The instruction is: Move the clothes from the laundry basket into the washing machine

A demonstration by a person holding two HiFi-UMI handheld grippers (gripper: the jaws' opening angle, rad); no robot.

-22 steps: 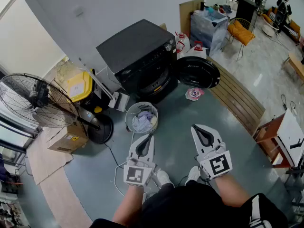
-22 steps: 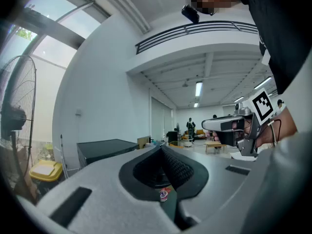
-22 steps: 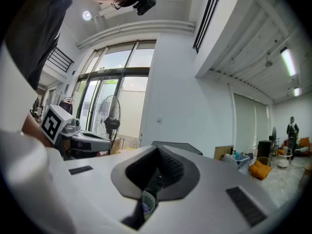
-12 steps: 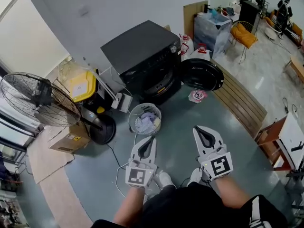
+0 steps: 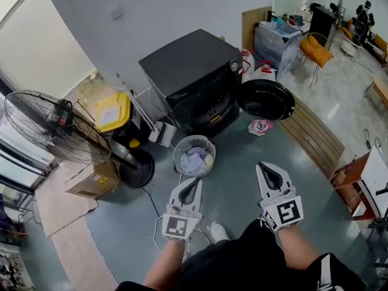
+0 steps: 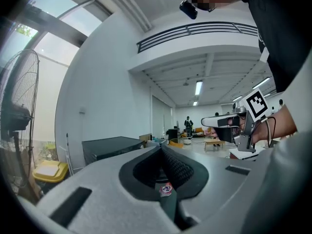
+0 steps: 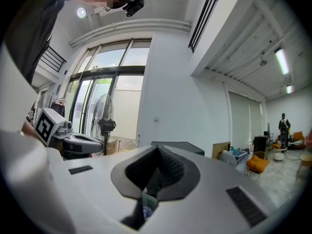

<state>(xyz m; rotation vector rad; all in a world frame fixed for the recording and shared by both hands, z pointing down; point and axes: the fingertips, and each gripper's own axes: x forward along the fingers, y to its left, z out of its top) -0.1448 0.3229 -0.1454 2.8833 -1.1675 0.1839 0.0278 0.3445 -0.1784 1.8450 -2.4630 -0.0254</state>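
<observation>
Left gripper: jaws together, nothing between them. Right gripper: likewise closed and empty. Both are held about level, side by side, tips toward the washer.

Basket stands on the floor just ahead of the left gripper's tip, ahead and to the left of the right one. Clothes lie in it as a pale heap. The washer is beyond the basket. Its door hangs open ahead of the right gripper.

Step, as I judge it: the approach. No garment is picked up yet.

How to do it well:
- Open the left jaws before descending.
- Tip the gripper down and enter over the rim from above.
- Bite a thick fold at the heap's top, not a thin edge.
- Lift straight up until the cloth clears the rim, since the basket looks light and may tip.
- Keep the right gripper free to steady the rim or gather trailing cloth.
</observation>
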